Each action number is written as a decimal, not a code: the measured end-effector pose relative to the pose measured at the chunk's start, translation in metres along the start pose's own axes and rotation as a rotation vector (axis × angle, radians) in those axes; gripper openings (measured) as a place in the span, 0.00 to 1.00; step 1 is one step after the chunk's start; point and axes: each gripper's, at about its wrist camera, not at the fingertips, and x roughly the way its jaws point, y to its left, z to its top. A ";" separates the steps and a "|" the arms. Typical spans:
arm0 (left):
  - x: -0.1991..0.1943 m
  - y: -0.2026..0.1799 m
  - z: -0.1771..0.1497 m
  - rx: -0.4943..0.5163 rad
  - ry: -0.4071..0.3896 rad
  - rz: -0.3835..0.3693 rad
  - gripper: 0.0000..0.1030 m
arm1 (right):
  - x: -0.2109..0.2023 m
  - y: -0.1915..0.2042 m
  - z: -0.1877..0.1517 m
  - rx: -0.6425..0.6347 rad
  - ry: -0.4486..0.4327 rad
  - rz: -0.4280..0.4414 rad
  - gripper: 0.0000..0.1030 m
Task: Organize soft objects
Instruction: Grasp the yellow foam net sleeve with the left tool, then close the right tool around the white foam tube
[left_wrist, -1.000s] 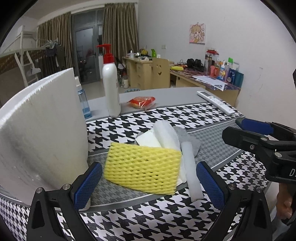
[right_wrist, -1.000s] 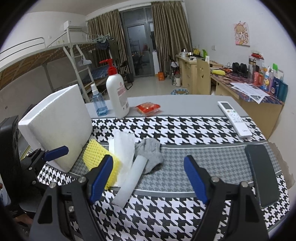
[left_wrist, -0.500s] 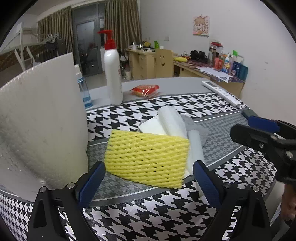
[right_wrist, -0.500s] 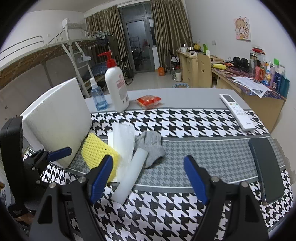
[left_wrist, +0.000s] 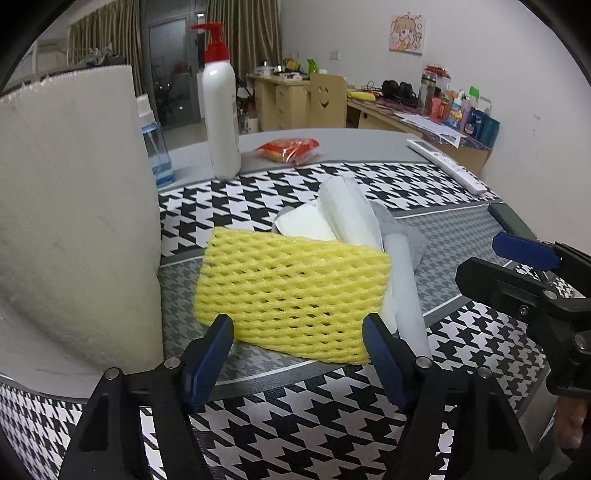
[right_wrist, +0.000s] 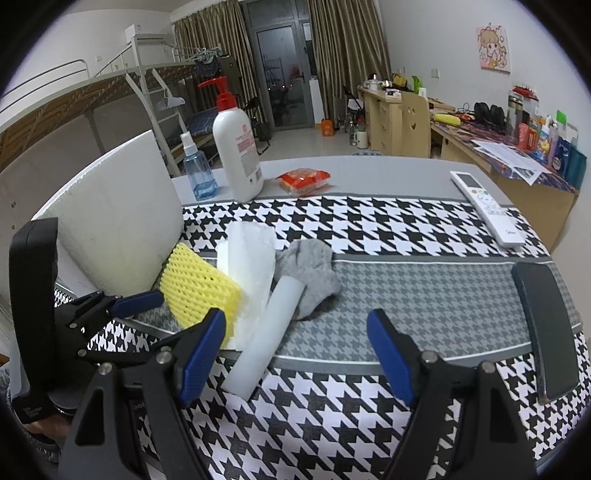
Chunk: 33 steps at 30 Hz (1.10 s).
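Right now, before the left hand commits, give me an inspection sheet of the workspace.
Surface: table, grey, houndstooth cloth over it.
Job's things: yellow foam net, white foam sheets, foam tube, grey sock in one heap; foam block beside it.
Clutter: pump bottle, spray bottle, red snack packet, remote, phone.
Grippers: left gripper closing, pads astride the net's near edge, contact unclear; right gripper open, empty.
Cables: nothing seen.
Surroundings: bunk bed, curtains, cluttered desks.
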 end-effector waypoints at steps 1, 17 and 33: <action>0.001 0.000 0.000 -0.001 0.003 -0.001 0.71 | 0.000 0.000 -0.001 -0.001 0.002 0.000 0.80; 0.008 0.005 -0.001 -0.014 0.047 -0.040 0.61 | 0.020 0.007 -0.004 -0.014 0.066 0.015 0.80; 0.002 0.003 -0.007 -0.013 0.039 -0.105 0.19 | 0.032 0.017 -0.008 -0.020 0.110 0.045 0.70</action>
